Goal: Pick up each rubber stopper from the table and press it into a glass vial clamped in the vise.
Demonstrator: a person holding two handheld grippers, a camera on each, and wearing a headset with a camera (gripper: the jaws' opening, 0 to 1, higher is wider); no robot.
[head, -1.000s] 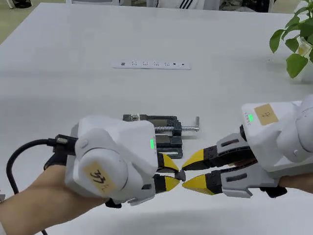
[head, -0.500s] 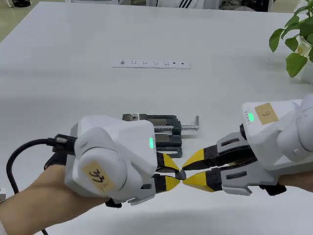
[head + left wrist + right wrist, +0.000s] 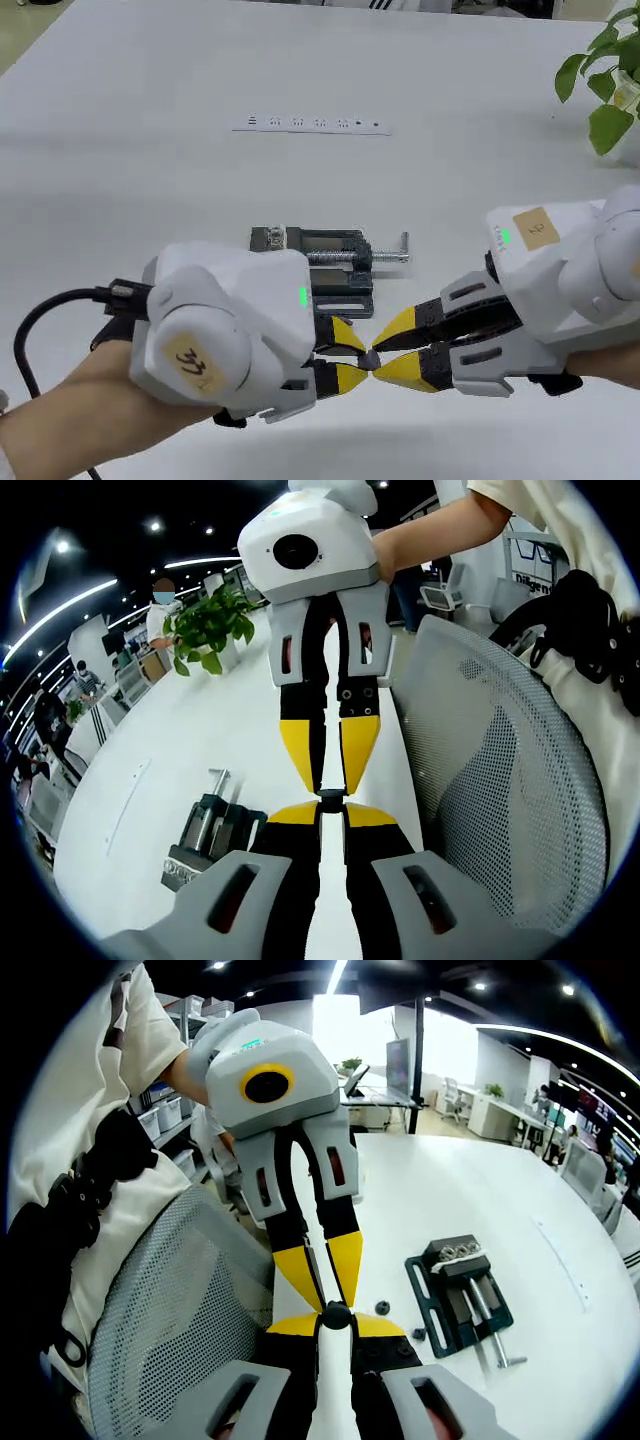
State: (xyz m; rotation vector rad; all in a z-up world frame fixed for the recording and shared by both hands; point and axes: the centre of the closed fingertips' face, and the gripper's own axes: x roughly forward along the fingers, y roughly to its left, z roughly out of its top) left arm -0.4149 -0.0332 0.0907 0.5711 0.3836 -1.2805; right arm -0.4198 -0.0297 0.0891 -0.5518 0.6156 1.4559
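Note:
A small dark rubber stopper [image 3: 370, 357] hangs above the table's near edge, between the yellow tips of both grippers, which meet nose to nose. My left gripper [image 3: 358, 361] is shut on the stopper [image 3: 330, 800] from the left. From the right, my right gripper [image 3: 379, 361] has its tips closed on the same stopper [image 3: 337, 1313]. The dark vise [image 3: 335, 270] lies on the table just beyond them, with small glass vials [image 3: 455, 1252] clamped at one end. Two more stoppers [image 3: 381, 1308] lie loose on the table beside the vise [image 3: 460, 1290].
A white power strip [image 3: 310, 125] lies further back on the white table [image 3: 150, 150]. A green plant [image 3: 605, 80] stands at the right edge. A black cable [image 3: 40, 320] trails from the left gripper. A grey mesh chair back [image 3: 180, 1310] is close behind me.
The right gripper's jaws have closed from wide apart onto the stopper held by the left gripper. Both grippers stay near the same spot; the head camera shifted slightly.

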